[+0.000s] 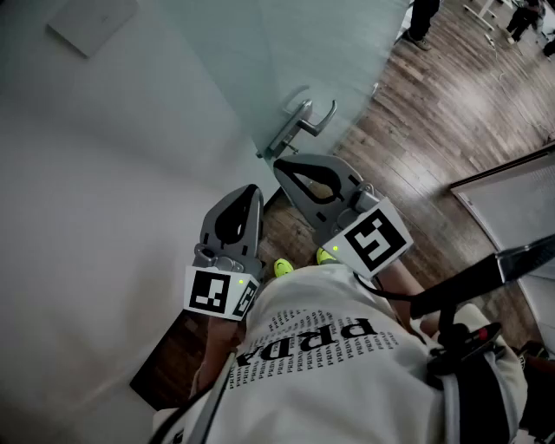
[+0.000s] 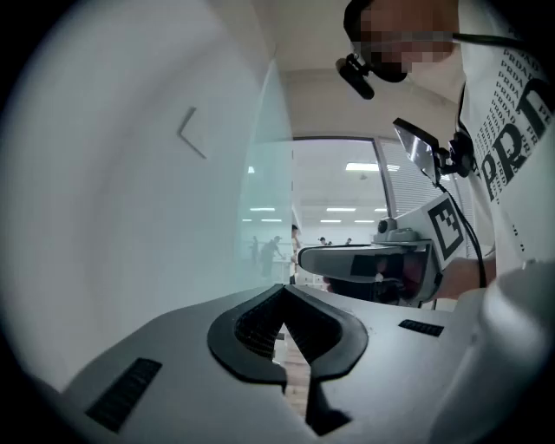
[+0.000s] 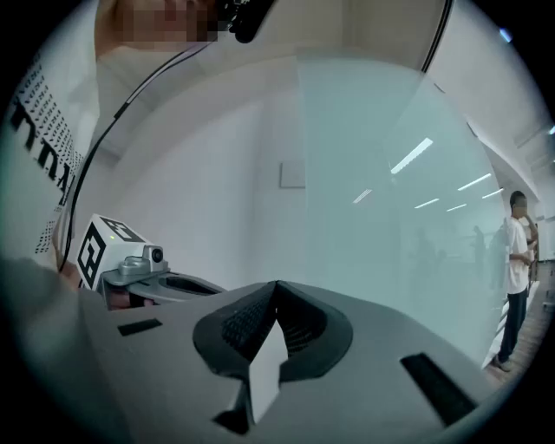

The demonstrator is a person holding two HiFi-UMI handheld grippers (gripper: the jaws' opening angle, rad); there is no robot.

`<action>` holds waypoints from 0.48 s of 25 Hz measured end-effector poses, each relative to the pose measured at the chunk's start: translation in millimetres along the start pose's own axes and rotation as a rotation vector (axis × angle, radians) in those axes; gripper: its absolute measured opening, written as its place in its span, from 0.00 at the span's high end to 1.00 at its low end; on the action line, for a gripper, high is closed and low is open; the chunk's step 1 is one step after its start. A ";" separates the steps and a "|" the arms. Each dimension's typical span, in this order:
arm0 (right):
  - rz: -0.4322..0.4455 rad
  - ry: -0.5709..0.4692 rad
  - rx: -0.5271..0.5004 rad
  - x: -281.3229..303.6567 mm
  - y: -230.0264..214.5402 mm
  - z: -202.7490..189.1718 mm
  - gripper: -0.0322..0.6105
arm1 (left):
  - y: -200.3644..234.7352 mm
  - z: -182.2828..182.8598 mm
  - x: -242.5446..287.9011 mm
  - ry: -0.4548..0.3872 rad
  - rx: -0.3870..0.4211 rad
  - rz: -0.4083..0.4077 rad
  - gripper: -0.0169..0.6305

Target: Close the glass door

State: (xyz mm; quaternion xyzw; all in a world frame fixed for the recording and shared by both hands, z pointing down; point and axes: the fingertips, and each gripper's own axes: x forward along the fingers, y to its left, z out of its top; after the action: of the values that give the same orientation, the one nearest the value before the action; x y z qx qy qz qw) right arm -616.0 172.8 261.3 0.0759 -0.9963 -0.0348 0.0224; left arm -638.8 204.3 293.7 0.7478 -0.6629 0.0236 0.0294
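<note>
The frosted glass door [image 1: 286,52] stands ahead of me, with a metal lever handle [image 1: 305,121] near its edge. My right gripper [image 1: 279,165] is shut and holds nothing; its tips sit just below the handle's base, and I cannot tell whether they touch it. My left gripper [image 1: 254,189] hangs lower left, beside the white wall, shut and empty too. In the right gripper view the shut jaws [image 3: 276,284] face the glass door [image 3: 390,217]. The left gripper view shows its jaws [image 2: 283,286] closed, with the door's edge [image 2: 264,199] ahead and the right gripper [image 2: 364,258] to the right.
A white wall [image 1: 87,173] with a small plate [image 1: 91,22] fills the left. Wooden floor [image 1: 434,113] runs to the right, with a framed panel [image 1: 512,208] on it. People stand far off [image 1: 423,22], one seen beyond the glass [image 3: 519,277]. My own shoes [image 1: 284,268] are below.
</note>
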 end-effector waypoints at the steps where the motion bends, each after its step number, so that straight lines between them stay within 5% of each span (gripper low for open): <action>1: 0.002 -0.001 0.001 0.0 0.5 -0.2 0.95 | -0.2 -0.4 0.0 0.000 0.000 0.000 0.97; 12: 0.022 -0.010 0.001 -0.8 -7.3 -2.7 0.95 | 3.1 -1.8 9.3 0.008 0.007 0.022 0.97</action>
State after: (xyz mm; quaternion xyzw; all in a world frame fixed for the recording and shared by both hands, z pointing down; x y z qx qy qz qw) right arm -614.0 165.6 263.5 0.0647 -0.9971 -0.0346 0.0179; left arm -640.8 194.9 296.3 0.7403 -0.6710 0.0293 0.0294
